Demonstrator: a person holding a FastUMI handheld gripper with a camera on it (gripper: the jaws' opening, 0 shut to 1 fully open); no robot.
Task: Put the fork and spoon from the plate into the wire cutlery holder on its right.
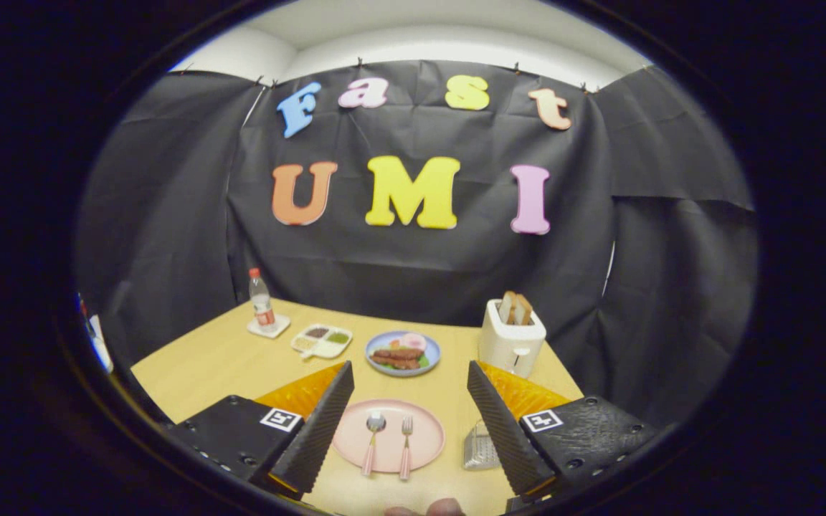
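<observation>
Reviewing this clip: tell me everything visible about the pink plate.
The pink plate is round, shallow and matte, perhaps plastic or ceramic. It lies flat on the wooden table, between the open gripper's fingers. On it lie a spoon and a fork, side by side, pink handles toward the camera. The wire cutlery holder stands just to its right, partly hidden by a finger; whether they touch is unclear.

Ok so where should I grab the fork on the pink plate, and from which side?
Grip the fork by its pink handle, coming straight down from above with the open gripper and its fingers closing across the handle. The handle juts past the plate rim, and the spoon lies close alongside, so take care there.
</observation>
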